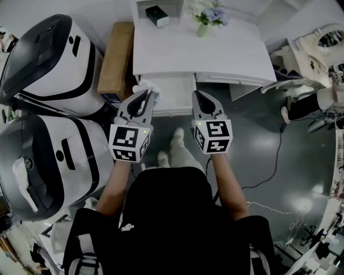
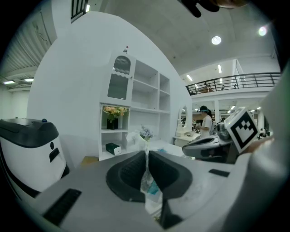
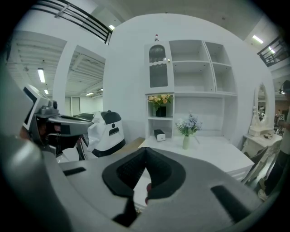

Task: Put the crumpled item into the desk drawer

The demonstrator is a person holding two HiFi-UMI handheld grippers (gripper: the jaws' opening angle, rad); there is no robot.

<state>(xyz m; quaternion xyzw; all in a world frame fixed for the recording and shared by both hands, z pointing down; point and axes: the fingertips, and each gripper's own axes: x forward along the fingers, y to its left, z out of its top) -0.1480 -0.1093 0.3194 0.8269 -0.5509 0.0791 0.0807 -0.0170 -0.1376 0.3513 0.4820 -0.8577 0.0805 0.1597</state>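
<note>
**Crumpled item pinched in left gripper at the open drawer**

The left gripper [image 1: 146, 94] has its jaws closed narrowly on the crumpled item [image 1: 146, 86], a thin white wad. In the left gripper view the item [image 2: 147, 180] runs down the slit between the two dark pads, with a touch of teal print on it. Its crumpled top pokes out past the tips.

From the head view, the item sits over the left edge of the drawer [image 1: 174, 96]. The drawer is pulled out from under the front edge of the white desk [image 1: 231, 51], on the desk's left half. The views do not show whether the item touches the drawer.

The right gripper [image 1: 197, 95] is just beside it, over the drawer's right edge. The right gripper view shows its jaws together at the tips with nothing between them.

A vase of flowers [image 1: 207, 19] and a small dark box [image 1: 157, 16] stand along the back edge of the desk. A cardboard box [image 1: 115, 59] lies against the desk's left side. Two large white-and-black machines [image 1: 48, 59] stand further left.
</note>
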